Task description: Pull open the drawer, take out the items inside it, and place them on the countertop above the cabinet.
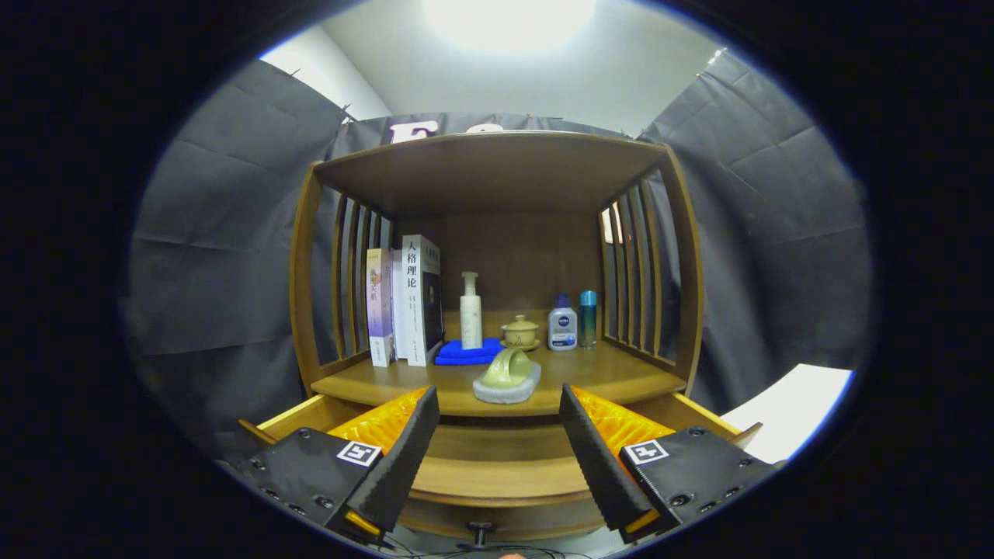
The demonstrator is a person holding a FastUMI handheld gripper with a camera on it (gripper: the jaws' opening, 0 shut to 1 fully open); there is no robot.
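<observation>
The drawer is pulled out toward the camera at the bottom of the wooden cabinet. Its front edge runs across just below the tabletop, and its side rails spread out to either side. Orange lining or material shows inside the drawer behind each finger. What lies in the drawer I cannot tell, since the fingers cover much of it.

The hand-held gripper hangs over the open drawer with its fingers spread wide apart and nothing between them; it is released.

On the tabletop above the drawer, near its front edge and just beyond the gap between the fingers, a pale green cup lies tipped on a grey pad. Farther back sits a folded blue cloth with a tall white pump bottle standing at it. Beside that to the right is a small lidded tea bowl on a saucer, then a white bottle with a blue cap and a slim teal bottle close together. On the left, several books stand upright against the slatted side of the cabinet.

A white surface shows off to the right, outside the cabinet.
</observation>
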